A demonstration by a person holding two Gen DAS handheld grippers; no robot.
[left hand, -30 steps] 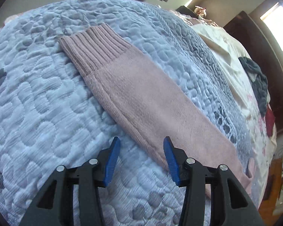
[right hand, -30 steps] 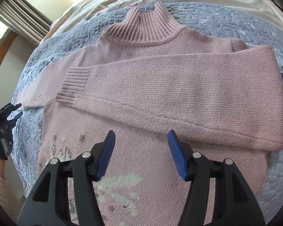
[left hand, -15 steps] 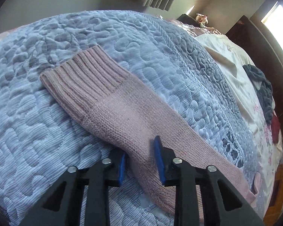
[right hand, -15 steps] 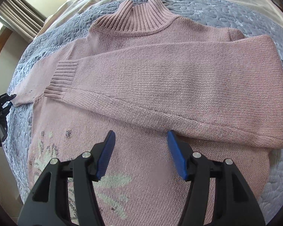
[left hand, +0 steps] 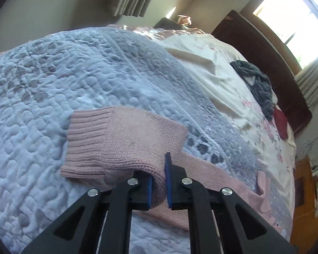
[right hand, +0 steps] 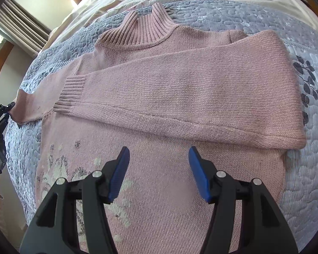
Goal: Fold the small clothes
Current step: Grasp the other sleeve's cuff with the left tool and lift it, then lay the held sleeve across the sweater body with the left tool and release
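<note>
One sleeve (left hand: 125, 146) pinched in the left claw (left hand: 159, 187) — carry it across the sweater (right hand: 159, 190), keeping the cuff flat; right claw (right hand: 159, 169) hangs spread above the chest.

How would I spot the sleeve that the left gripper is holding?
Find the pink sweater spread on the blue quilt. One sleeve lies folded flat across its chest; the held sleeve sticks off the side, pinched in the left gripper, ribbed cuff lifted.
</note>
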